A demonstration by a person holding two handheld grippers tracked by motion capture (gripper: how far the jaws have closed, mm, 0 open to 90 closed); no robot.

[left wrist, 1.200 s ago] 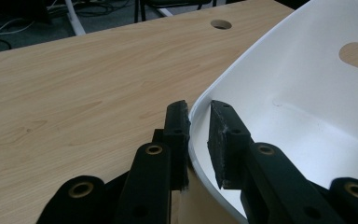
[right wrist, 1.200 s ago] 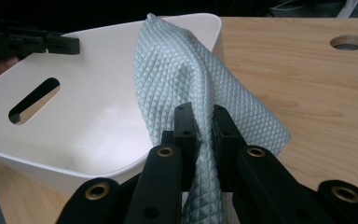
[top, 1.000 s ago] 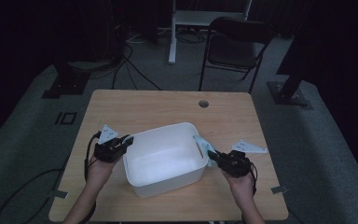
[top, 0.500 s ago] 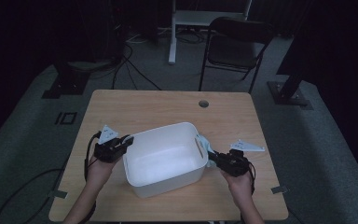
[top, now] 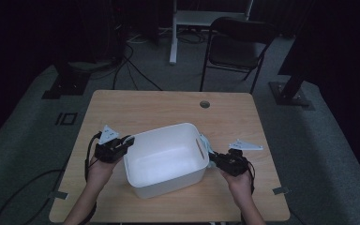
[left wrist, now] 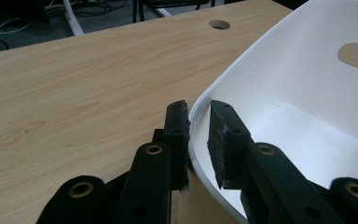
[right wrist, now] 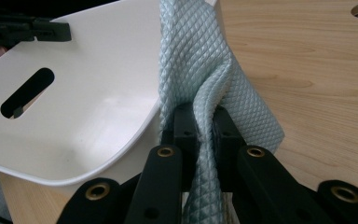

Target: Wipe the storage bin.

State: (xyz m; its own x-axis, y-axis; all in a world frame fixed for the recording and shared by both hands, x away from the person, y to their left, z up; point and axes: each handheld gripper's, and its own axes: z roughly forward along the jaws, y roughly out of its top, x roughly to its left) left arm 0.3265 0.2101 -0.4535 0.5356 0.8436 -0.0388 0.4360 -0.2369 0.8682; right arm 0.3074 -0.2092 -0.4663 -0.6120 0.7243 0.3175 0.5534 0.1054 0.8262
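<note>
The left gripper [left wrist: 198,128] clamps the rim of the white tub [top: 164,159] at mid-table; the right gripper [right wrist: 205,122] is pinched on a pale cloth [right wrist: 205,70] (quilted texture) beside the tub's right rim. The wiping step seems in hand; next, the cloth must go onto the tub's wall.

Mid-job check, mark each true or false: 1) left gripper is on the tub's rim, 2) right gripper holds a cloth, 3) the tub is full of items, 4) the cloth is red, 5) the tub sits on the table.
1) True: the left gripper has its jaws either side of the white tub rim.
2) True: the right gripper is shut on the cloth.
3) False: the tub's visible inside is bare.
4) False: the cloth is pale blue-green.
5) True: it rests on the wooden table.
</note>
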